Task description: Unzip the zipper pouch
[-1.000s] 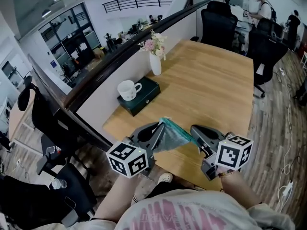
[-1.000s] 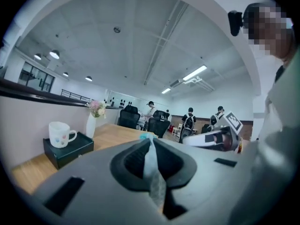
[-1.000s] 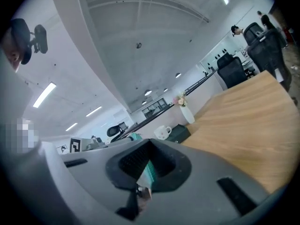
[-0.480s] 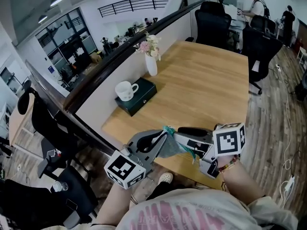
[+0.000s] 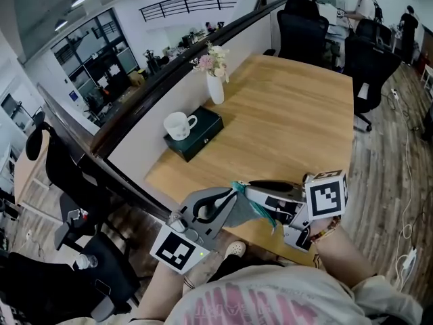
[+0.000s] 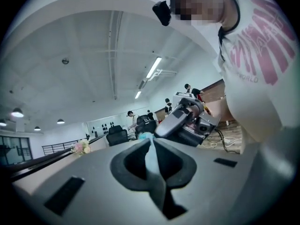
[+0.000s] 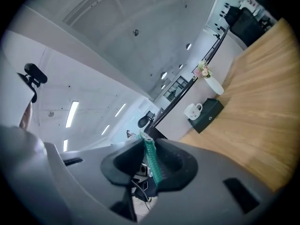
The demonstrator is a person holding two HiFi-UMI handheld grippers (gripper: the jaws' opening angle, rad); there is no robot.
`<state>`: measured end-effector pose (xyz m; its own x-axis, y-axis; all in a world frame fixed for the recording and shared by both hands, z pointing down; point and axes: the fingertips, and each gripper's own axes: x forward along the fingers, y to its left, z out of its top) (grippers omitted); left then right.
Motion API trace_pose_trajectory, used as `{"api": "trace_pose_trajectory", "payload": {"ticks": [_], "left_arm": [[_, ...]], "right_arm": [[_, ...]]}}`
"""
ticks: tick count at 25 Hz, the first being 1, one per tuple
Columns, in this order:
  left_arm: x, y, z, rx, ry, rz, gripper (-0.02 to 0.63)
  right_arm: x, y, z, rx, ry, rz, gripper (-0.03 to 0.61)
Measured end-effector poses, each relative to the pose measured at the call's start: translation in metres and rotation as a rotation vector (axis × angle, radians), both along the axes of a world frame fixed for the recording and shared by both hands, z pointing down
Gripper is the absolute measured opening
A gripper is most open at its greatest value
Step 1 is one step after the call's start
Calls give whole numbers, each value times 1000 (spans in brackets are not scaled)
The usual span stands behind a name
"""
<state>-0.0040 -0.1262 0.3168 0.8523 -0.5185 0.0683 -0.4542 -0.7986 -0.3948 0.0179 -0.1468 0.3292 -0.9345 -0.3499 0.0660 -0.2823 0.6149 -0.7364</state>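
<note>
Head view has the zipper pouch (image 5: pixel 242 208) up in the air between the two grippers, over the near edge of the desk (image 5: pixel 298 120) and close to the person's chest. It is grey-blue with a teal zipper along its top. One end is held by the left gripper (image 5: pixel 229 195): in the left gripper view its fingers are together on a fold of pale blue cloth (image 6: pixel 152 165), which runs down the slot between them. From the other side comes the right gripper (image 5: pixel 253 187), level, its tips almost meeting the left one's. Its fingers have just been closing, and in the right gripper view the teal zipper strip (image 7: pixel 151 161) stands between them with the tips pinched on it. Each gripper carries a cube with black and white squares, the left cube (image 5: pixel 179 250) low near the person's lap, the right cube (image 5: pixel 328 195) by the wrist. Farther back on the desk, against the partition, a white mug (image 5: pixel 178 125) sits on a dark green box (image 5: pixel 206 133), and just beyond them stands a white vase (image 5: pixel 216 90) of pink flowers. Black office chairs (image 5: pixel 304 36) stand at the far end of the desk
</note>
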Motion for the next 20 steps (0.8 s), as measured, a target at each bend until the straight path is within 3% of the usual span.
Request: {"api": "trace_pose_trajectory", "payload": {"ticks": [11,14,20], "left_arm": [[-4,0,8,33,-108,-22,15],[-4,-1,9,42,-106,-30,15],[-6,-5,10,72,-118,-69,15]], "right_arm": [[-6,-8,-16,55,-33,-13,77],[-5,-13,-18,36,-56,5,35],[-8,-18,-22,-28,-136,30,40]]}}
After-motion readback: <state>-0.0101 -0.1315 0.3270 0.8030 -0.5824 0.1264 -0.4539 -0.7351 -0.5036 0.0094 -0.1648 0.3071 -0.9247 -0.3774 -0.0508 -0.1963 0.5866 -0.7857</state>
